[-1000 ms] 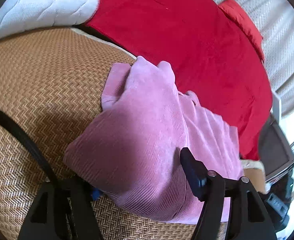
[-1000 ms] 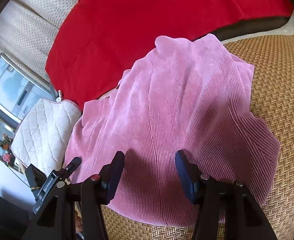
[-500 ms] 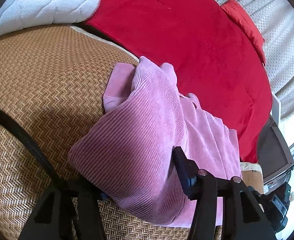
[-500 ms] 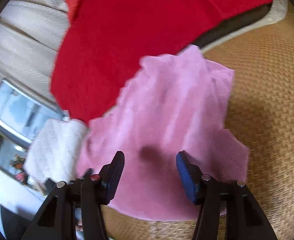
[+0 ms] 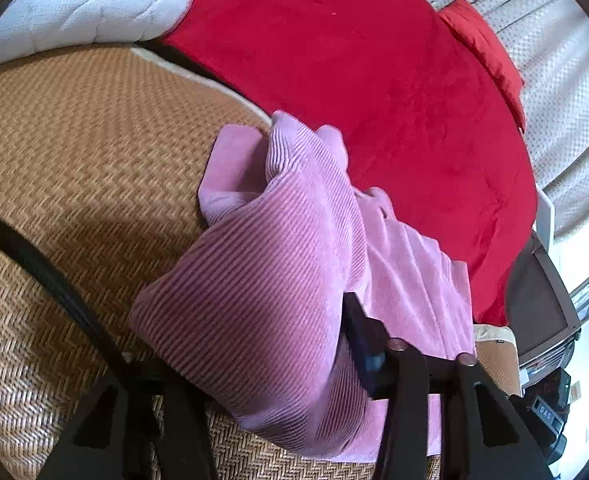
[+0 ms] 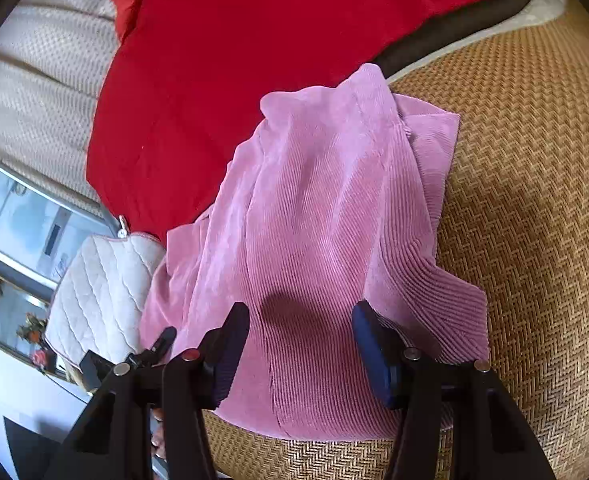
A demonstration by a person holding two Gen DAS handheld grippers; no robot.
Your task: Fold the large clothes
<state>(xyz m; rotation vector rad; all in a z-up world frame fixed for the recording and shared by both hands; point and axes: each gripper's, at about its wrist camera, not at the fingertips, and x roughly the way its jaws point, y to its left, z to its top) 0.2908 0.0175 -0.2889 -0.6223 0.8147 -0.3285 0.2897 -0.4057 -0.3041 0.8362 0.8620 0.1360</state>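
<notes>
The pink corduroy garment [image 6: 326, 248] is lying bunched on the woven mat [image 6: 534, 200], its far edge touching the red blanket [image 6: 234, 60]. The right gripper [image 6: 300, 344] is hovering spread wide above it. The left gripper [image 5: 262, 344] is draped in a fold; I cannot tell its grip.

I see a woven straw mat [image 5: 74, 152] spread over the bed, with a red blanket [image 5: 374, 80] lying beyond it and a white quilted pillow [image 5: 82, 4] at the far corner. Pale dotted curtains [image 6: 42, 80] hang behind, and daylight comes through a window [image 6: 22, 220] beside a quilted cushion [image 6: 102, 300].
</notes>
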